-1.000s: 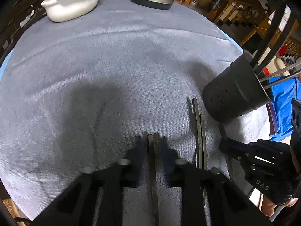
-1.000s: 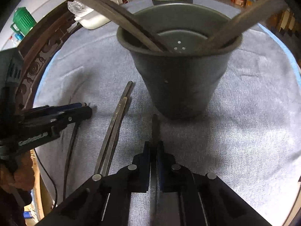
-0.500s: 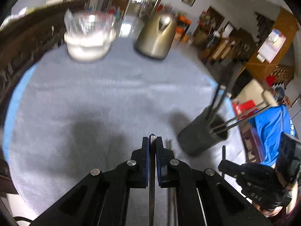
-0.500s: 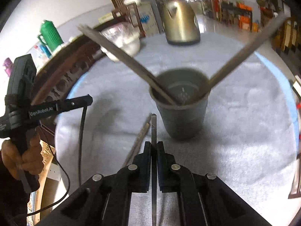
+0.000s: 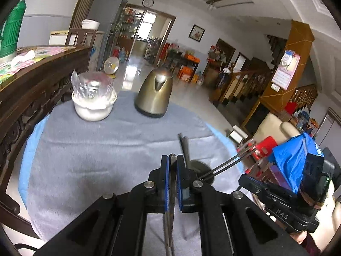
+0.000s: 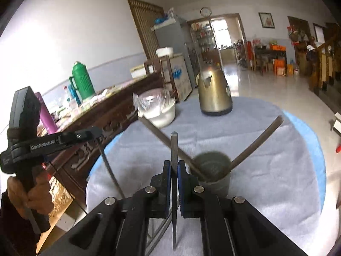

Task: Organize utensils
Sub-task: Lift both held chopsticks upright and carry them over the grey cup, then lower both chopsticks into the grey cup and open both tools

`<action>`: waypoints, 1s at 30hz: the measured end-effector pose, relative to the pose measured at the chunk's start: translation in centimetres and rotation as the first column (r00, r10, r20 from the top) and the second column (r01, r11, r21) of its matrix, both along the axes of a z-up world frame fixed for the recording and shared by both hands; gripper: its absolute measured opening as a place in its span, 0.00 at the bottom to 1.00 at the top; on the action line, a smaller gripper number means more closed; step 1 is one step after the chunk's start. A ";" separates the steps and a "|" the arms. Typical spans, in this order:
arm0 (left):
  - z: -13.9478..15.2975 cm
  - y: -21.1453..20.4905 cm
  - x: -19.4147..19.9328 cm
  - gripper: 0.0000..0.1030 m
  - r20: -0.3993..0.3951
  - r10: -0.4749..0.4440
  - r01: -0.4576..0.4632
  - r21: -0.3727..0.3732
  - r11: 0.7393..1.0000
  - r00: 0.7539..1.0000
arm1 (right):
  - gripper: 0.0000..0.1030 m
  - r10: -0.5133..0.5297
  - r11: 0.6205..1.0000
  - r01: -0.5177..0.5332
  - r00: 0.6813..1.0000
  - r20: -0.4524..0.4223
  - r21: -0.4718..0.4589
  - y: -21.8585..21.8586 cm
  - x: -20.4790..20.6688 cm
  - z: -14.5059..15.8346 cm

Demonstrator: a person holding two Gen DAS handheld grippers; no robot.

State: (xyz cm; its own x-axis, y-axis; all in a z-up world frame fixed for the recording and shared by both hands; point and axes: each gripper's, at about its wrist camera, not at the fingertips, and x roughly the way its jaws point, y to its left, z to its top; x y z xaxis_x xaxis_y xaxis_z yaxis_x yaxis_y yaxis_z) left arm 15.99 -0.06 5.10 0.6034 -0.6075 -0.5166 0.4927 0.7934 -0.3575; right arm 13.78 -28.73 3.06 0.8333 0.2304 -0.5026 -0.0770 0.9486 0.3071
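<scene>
My left gripper [image 5: 172, 160] is shut on a thin metal chopstick [image 5: 172, 156], held edge-on above the grey-clothed round table [image 5: 85, 160]. My right gripper [image 6: 174, 166] is shut on another metal chopstick [image 6: 174, 147], whose tip points up and forward. Just right of the right gripper's fingers stands the dark utensil cup [image 6: 215, 170], with two long utensils [image 6: 257, 140] leaning out of it. In the left wrist view the cup [image 5: 201, 166] is mostly hidden behind a finger. The right wrist view shows the left gripper [image 6: 93, 131] at the left, its chopstick [image 6: 110, 172] hanging down.
A brass-coloured kettle [image 5: 154, 93] and a white bowl under plastic wrap [image 5: 93, 98] stand at the table's far side. Carved dark wooden furniture [image 5: 27, 98] runs along the left, with a green thermos [image 6: 82, 81] on it. More thin utensils [image 6: 158, 236] lie on the cloth below the right gripper.
Both grippers have risen from the cloth, each carrying its chopstick, and tilted up so the room comes into view. The left jaws closed on their chopstick early in this second.
</scene>
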 end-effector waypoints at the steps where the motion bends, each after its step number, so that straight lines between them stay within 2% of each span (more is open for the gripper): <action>1: 0.4 -0.1 -0.2 0.07 0.010 -0.001 0.001 -0.003 1.000 1.000 | 0.06 -0.011 1.000 0.011 1.000 0.015 0.005 -0.2 -0.1 0.4; 17: 5.9 -3.1 -0.4 0.07 0.154 0.010 -0.003 -0.049 0.999 0.988 | 0.06 -0.124 0.992 0.121 0.980 0.156 0.029 -3.3 -0.3 5.1; 24: 7.7 -5.0 -0.1 0.07 0.211 0.024 -0.011 -0.063 0.998 0.977 | 0.06 -0.185 0.983 0.181 0.955 0.234 0.035 -4.7 -0.8 7.3; 30: 8.9 -6.1 0.3 0.07 0.247 0.045 -0.023 -0.091 0.996 0.968 | 0.06 -0.255 0.966 0.255 0.928 0.270 0.036 -5.5 -1.0 7.5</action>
